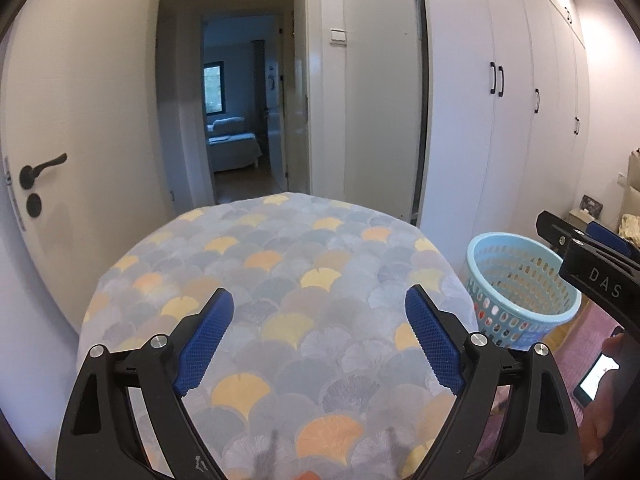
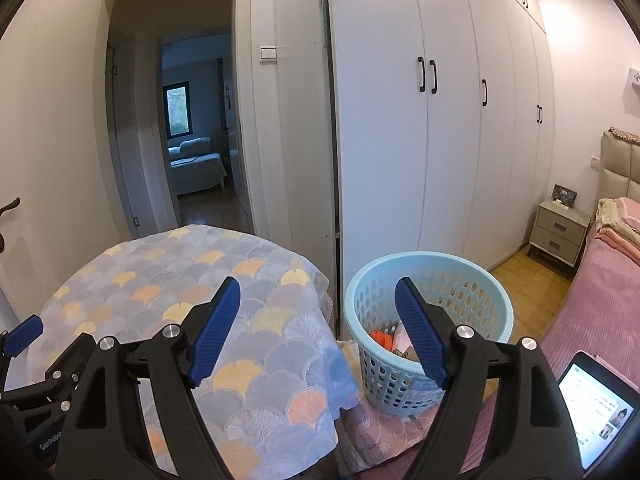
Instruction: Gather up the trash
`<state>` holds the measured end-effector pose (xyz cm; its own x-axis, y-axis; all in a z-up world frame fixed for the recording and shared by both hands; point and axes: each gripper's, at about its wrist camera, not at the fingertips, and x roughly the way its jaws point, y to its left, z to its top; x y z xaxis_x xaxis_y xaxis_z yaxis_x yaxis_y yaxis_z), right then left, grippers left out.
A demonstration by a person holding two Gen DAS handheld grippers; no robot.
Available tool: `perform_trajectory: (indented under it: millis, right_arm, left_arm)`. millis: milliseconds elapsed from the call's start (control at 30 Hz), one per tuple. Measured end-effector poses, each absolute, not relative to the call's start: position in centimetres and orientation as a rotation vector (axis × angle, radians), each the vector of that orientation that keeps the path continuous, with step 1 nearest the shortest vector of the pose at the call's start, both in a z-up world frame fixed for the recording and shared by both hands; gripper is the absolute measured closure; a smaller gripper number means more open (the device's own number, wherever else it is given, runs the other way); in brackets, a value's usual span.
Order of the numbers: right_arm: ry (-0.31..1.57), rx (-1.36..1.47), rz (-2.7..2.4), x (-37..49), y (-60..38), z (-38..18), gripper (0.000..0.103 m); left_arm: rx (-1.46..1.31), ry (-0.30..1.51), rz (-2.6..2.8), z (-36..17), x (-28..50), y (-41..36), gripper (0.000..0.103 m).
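Note:
A light blue perforated basket [image 2: 430, 312] stands to the right of a round table with a fan-patterned cloth [image 2: 208, 304]. It holds an orange item [image 2: 380, 338] and some pale scraps [image 2: 402, 346]. My right gripper [image 2: 318, 292] is open and empty, held between the table edge and the basket. My left gripper [image 1: 320, 300] is open and empty above the tablecloth [image 1: 288, 280]. The basket [image 1: 520, 288] also shows at the right of the left wrist view, with the right gripper's body [image 1: 592, 272] in front of it.
White wardrobe doors [image 2: 440, 120] fill the wall behind the basket. An open doorway [image 2: 192, 128] leads to another room. A pink bed [image 2: 596, 312] and a nightstand [image 2: 558, 232] are at the right. A lit tablet [image 2: 596, 412] lies at the lower right.

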<state>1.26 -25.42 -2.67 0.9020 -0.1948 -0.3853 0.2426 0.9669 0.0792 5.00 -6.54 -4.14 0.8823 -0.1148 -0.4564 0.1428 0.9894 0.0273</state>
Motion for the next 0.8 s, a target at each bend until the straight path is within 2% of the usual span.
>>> perform_trajectory:
  millis: [800]
  right_arm:
    - [0.389, 0.112, -0.239, 1.81, -25.12, -2.37, 0.027]
  left_arm:
    - [0.036, 0.471, -0.125, -3.51, 5.15, -6.17, 0.017]
